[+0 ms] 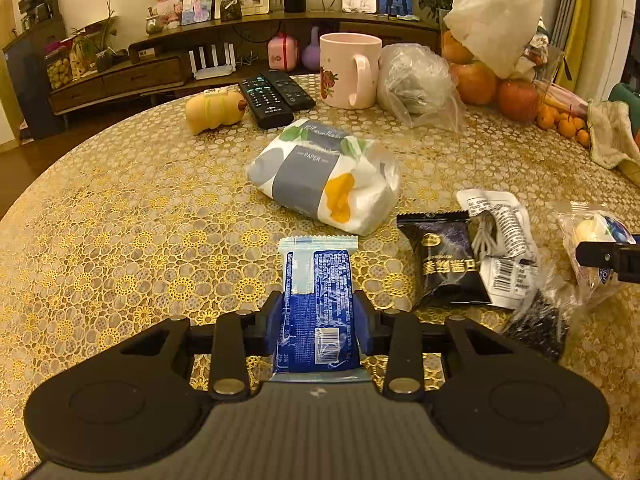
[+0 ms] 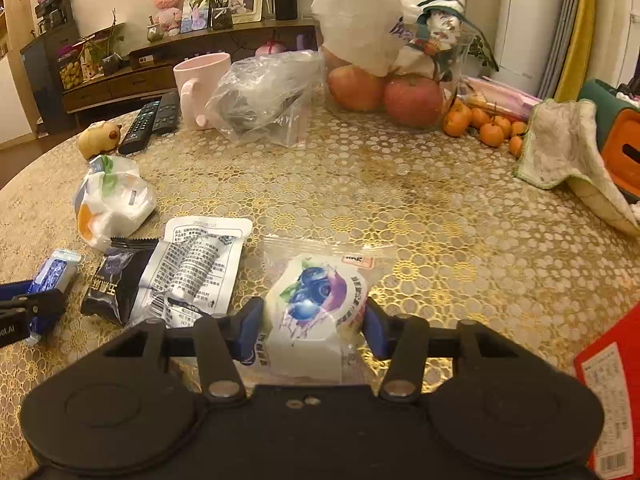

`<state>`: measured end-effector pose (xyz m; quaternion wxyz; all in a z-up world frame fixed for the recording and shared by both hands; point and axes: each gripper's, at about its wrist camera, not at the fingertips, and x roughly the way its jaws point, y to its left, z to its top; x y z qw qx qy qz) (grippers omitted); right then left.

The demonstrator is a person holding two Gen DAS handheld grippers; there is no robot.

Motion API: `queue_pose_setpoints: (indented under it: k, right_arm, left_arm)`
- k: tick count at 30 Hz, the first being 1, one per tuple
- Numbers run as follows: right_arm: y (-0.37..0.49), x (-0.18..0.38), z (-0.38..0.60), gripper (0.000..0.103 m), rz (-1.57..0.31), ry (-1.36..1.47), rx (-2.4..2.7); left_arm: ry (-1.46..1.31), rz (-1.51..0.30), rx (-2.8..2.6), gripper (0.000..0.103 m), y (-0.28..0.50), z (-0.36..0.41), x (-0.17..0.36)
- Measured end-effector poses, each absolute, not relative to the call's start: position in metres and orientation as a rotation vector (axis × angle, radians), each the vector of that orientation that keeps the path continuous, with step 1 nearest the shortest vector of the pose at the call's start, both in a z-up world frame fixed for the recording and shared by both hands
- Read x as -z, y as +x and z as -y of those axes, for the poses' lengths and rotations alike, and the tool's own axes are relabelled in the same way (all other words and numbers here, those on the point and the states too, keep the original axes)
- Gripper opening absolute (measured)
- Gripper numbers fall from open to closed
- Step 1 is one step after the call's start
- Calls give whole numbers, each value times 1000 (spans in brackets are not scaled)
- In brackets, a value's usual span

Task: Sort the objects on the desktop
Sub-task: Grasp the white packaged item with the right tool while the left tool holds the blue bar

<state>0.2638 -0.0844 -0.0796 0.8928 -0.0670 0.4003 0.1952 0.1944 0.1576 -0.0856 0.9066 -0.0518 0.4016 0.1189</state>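
Desktop objects lie scattered over a round table covered in a gold lace-pattern cloth. At the far edge a white plastic bag rises above two red apples, with a cluster of small oranges to their right and a pale dish cloth draped near the table's right edge. A crumpled clear plastic bag holding something dark sits just beside a pink mug with a strawberry print. Left of the mug lie two black remote controls side by side, and beside them a small yellow animal-shaped toy.

Nearer the middle lies a soft tissue pack printed with grey, green and orange shapes and the word PAPER. In front of it and to the right, a black snack packet with gold lettering touches a white foil pouch covered in print and barcodes; the pouch partly overlaps the packet.

The left gripper has its blue pads closed against both sides of a blue snack packet, which points forward along the fingers over the cloth. The right gripper is closed onto a clear-wrapped blueberry snack pack, pads pressing its sides, low over the table. A red printed box shows at the right edge of the right wrist view.
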Motion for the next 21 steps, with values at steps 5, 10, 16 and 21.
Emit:
queue_pose_setpoints:
  k: [5,10,16,21]
  right_arm:
    - [253,66,98,50,-816,-123,-402]
    - [236,50,115,50,-801,-109,-405]
    - [212,24,139,50,-766,-111,-405]
    - [190,6,161,50,-750,-120,-400]
  left_arm:
    - [-109,-816,-223,35,187,-146,71]
    - [-108,-800,-190,35,177,-125,51]
    - [-95,-776,-131,35,161,-92,26]
    - [-87,-760,-78,35,150,-61,7]
